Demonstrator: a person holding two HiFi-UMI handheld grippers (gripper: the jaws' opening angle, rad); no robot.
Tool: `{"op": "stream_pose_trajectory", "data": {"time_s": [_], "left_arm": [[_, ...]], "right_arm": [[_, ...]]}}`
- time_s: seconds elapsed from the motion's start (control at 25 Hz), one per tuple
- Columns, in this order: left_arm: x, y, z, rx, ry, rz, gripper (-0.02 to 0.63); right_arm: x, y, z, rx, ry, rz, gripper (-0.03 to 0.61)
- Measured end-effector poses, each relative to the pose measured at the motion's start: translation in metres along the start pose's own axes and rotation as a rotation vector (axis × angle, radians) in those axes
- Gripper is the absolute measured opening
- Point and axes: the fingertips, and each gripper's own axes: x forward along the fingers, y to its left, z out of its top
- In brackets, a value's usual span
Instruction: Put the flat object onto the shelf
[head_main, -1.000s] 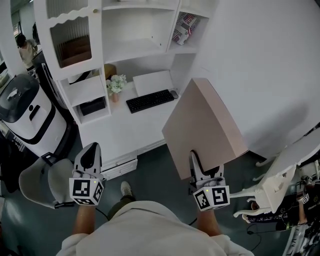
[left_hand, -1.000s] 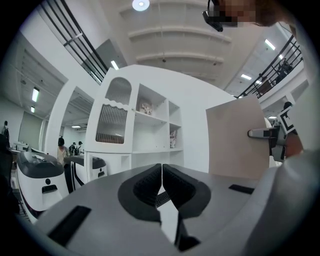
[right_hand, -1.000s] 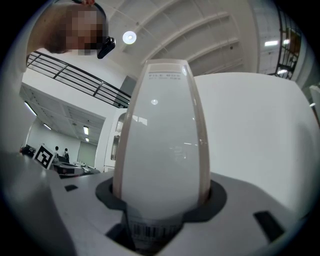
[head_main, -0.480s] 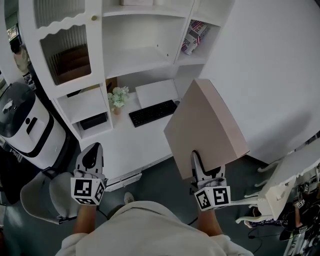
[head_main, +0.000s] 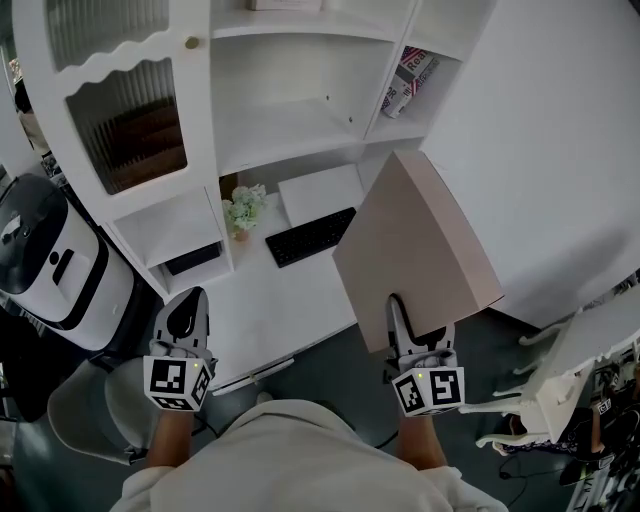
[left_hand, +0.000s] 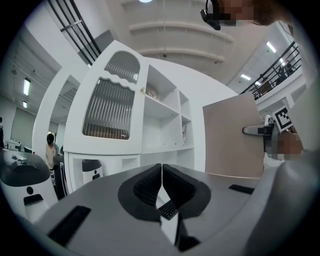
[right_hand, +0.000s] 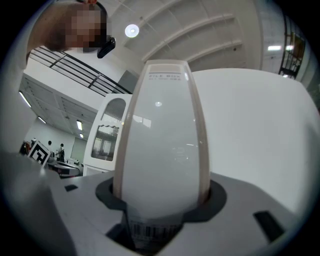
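The flat object is a thin pinkish-beige box file (head_main: 415, 255). It stands on edge in the air in front of the white shelf unit (head_main: 290, 120), and its white spine (right_hand: 160, 155) fills the right gripper view. My right gripper (head_main: 408, 325) is shut on its lower edge, a jaw on each side. My left gripper (head_main: 182, 312) is held low at the left with its pads (left_hand: 150, 185) pressed together and nothing in them. From the left gripper view the box file (left_hand: 234, 137) shows at the right, beside the shelf unit (left_hand: 160, 125).
On the desk (head_main: 250, 310) under the shelves lie a black keyboard (head_main: 310, 236), a white pad (head_main: 320, 192) and a small flower pot (head_main: 243, 212). A white robot-like machine (head_main: 50, 265) stands at the left, a grey chair (head_main: 90, 405) below it, white furniture (head_main: 575, 375) at the right.
Both grippers and the box file have come closer to the shelf unit, which now lies lower and larger in the head view. The grip on the box file is unchanged.
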Motion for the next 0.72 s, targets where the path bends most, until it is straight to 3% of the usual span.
{"op": "stream_pose_trajectory", "data": {"time_s": [0.32,0.72], "left_arm": [[0.023,0.017,-0.003,0.005,0.001,0.005,0.006],[0.035,0.037,-0.008,-0.015,0.001,0.124,0.006]], "right_arm": [[0.040,-0.003,-0.001,-0.041,-0.015,0.004,0.276],[0.104,-0.019,0.000,-0.154,-0.035,0.076,0.276]]}}
